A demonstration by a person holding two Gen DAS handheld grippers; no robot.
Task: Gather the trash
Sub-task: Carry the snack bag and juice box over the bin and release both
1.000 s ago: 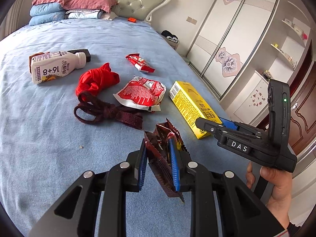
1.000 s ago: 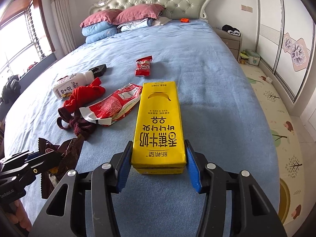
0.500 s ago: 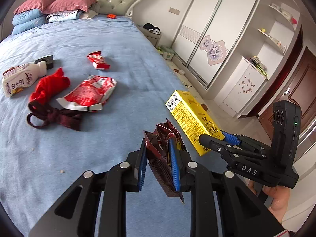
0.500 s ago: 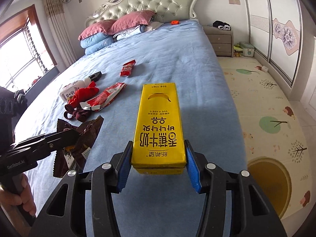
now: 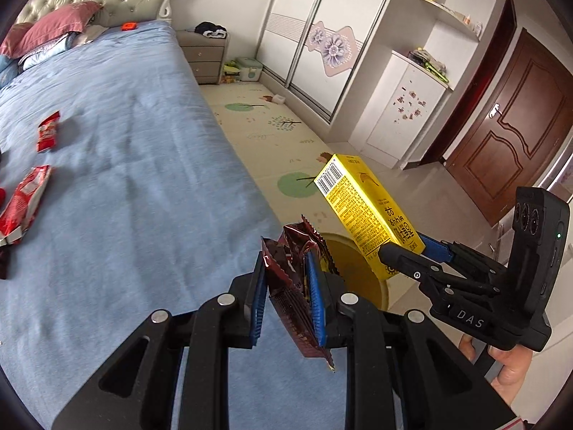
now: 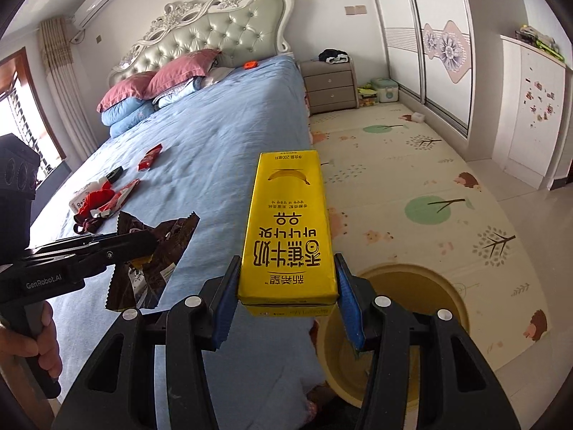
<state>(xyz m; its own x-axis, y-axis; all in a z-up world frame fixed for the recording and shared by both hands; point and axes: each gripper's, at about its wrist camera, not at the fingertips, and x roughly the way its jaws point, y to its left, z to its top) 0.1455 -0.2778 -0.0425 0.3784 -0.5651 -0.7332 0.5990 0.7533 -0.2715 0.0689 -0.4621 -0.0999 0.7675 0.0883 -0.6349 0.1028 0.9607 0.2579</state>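
Over the bed's foot-end corner: both grippers are loaded, two pieces of trash in the air.
Left gripper (image 5: 286,290): fingers clamped tight on one crumpled brown wrapper (image 5: 295,286), held above the blue bed (image 5: 125,186) right by its side edge.
Right gripper (image 6: 286,297): fingers pinching the bottom end of one yellow milk carton (image 6: 288,229), which sticks straight out forward, past the bed's side edge, over the floor mat (image 6: 412,165).
Bin: one round yellow bin (image 6: 454,297) on the floor just beside the bed's corner, sitting below and to the right of the carton.
Still on the bed: two red snack wrappers, a small one (image 5: 47,130) and a bigger flattened one (image 5: 21,200), both near the far side edge; also one white bottle (image 6: 83,195), one red cloth (image 6: 98,199) and one dark cord (image 6: 87,223), bunched together there.
Head end: pillows stacked, at least two pink (image 6: 161,79) and one blue, can't count more for sure.
Hands: one hand on each gripper handle, left (image 6: 39,344) and right (image 5: 508,365).
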